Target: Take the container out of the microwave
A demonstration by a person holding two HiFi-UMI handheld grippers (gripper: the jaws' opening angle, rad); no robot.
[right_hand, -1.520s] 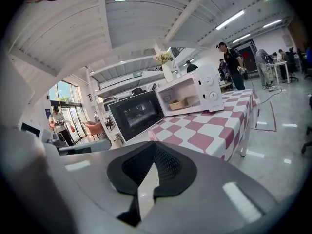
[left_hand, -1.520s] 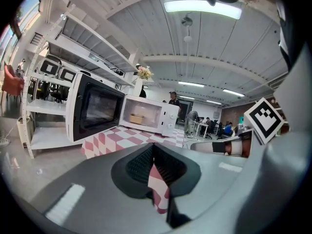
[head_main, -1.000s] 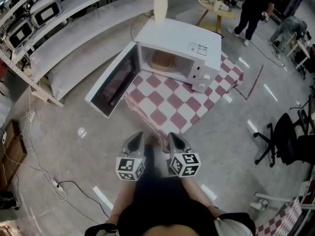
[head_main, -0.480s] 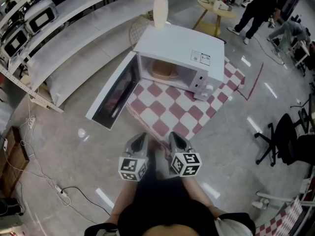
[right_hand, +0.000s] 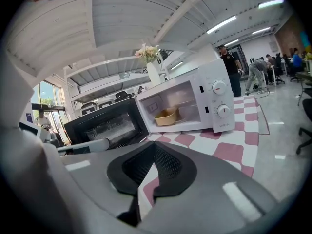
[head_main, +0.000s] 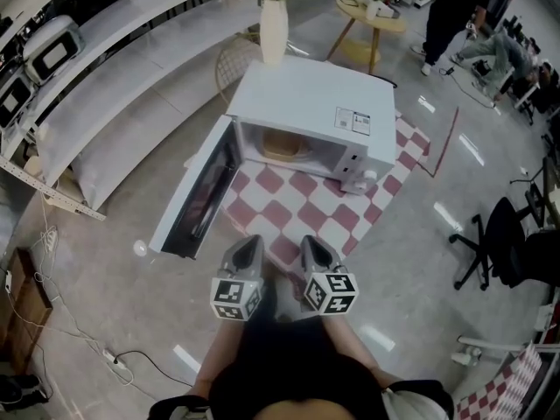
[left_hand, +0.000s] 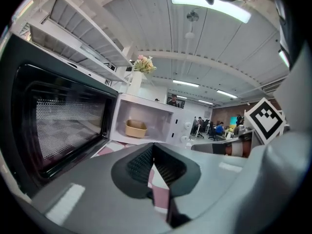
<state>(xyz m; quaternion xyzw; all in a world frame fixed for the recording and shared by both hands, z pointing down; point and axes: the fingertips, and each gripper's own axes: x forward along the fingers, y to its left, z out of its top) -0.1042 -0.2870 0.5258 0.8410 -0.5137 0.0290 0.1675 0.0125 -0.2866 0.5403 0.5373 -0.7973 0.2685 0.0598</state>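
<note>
Left gripper [head_main: 251,240] and right gripper [head_main: 309,240] have neared the microwave [head_main: 311,112] holding the container [head_main: 284,144].

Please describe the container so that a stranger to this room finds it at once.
Find the white microwave on the pink-and-white checkered cloth, its door swung open. Inside its white cavity sits the container, a low tan bowl. It is the only tan thing there, unlike the tall white vase outside.

white microwave [head_main: 315,103], tan container [head_main: 284,144], pink-checked cloth [head_main: 302,213]
</note>
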